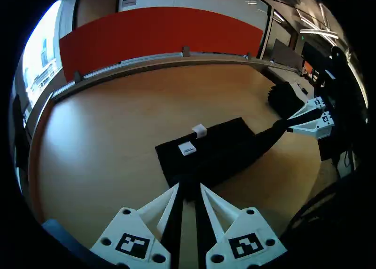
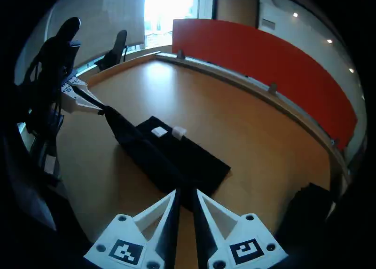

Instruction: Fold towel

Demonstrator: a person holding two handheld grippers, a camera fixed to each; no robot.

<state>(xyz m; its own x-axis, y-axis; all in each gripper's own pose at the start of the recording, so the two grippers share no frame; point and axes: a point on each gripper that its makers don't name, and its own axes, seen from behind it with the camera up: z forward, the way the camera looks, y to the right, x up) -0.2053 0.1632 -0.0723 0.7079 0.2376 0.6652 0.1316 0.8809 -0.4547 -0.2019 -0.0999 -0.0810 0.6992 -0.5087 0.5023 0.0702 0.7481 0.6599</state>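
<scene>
Both left tongs (image 1: 189, 187) and right tongs (image 2: 185, 192) clamp corners of the towel (image 1: 221, 149), angled toward each other.

Wide bare wood lies open on the bench (image 1: 108, 128) between the towel (image 1: 221, 146) and the red screen (image 1: 160, 34) that walls off its far edge. A dark pile (image 1: 284, 97) stands in the way near the right edge.

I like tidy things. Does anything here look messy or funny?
Nothing is spilled or broken. One edge of the black towel hangs lifted between the left claw and right claw; its white tag sticks up.
</scene>
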